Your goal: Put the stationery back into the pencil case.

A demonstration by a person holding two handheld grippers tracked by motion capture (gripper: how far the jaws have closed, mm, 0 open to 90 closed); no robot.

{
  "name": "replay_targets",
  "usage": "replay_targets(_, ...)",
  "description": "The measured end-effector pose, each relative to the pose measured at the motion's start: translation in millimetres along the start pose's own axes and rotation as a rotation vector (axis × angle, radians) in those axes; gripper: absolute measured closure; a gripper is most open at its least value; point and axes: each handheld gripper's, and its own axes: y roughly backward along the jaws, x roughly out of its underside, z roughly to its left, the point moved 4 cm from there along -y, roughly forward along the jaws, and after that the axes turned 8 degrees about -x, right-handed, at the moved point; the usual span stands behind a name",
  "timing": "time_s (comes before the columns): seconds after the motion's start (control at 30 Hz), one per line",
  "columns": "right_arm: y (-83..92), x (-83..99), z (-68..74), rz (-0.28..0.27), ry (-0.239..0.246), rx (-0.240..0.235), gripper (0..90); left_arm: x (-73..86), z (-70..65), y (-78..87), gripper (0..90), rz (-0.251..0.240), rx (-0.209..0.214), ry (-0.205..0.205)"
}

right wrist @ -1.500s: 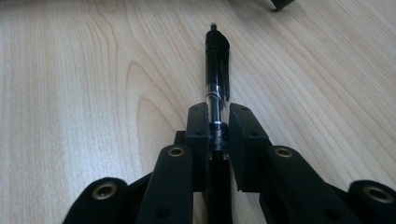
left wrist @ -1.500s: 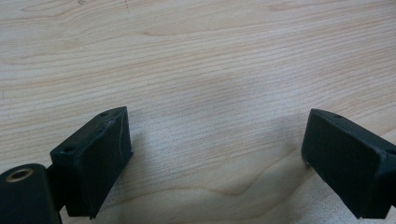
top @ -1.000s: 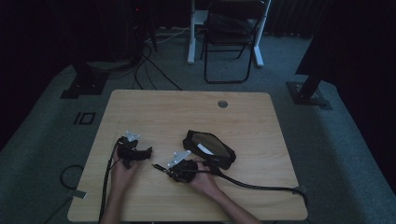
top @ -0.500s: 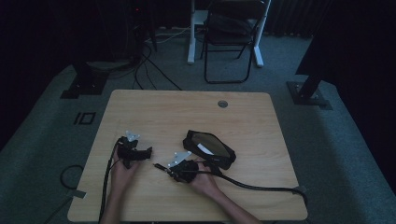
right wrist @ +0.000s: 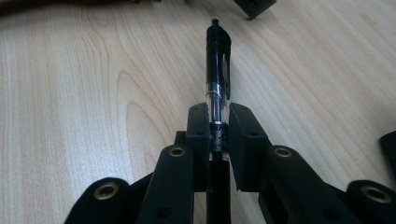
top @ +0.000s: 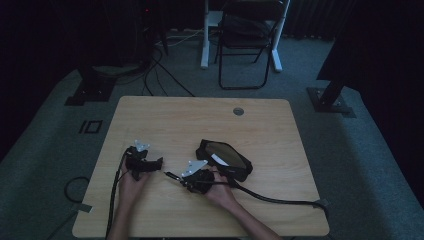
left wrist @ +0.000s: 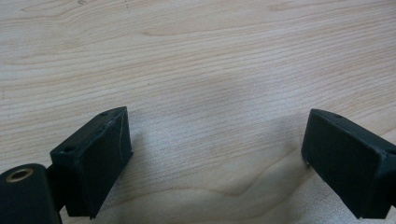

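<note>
A black pen (right wrist: 218, 60) with a clear middle section and a clip is clamped between the jaws of my right gripper (right wrist: 218, 133), which is shut on its barrel. The pen sticks straight out ahead, just above the wooden table (right wrist: 70, 93). From above, the right gripper (top: 187, 180) sits at the table's front middle with the pen (top: 171, 175) pointing left toward my left gripper (top: 158, 163). The left gripper (left wrist: 215, 158) is open, with bare wood between its jaws. A black pencil case (top: 225, 157) lies open just behind the right hand.
The light wooden table (top: 200, 115) has a round cable hole (top: 238, 111) near its far edge. A thick cable (top: 280, 200) trails from the right gripper to the table's right front corner. A folding chair (top: 250, 45) stands beyond the table.
</note>
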Motion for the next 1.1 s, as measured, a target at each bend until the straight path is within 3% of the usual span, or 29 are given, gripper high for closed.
replay_targets(1.1, 42.1, -22.2, -8.8, -0.062, 0.050, 0.058, 79.8, 0.0, 0.0, 0.0, 8.5, 0.000, 0.000, 0.000)
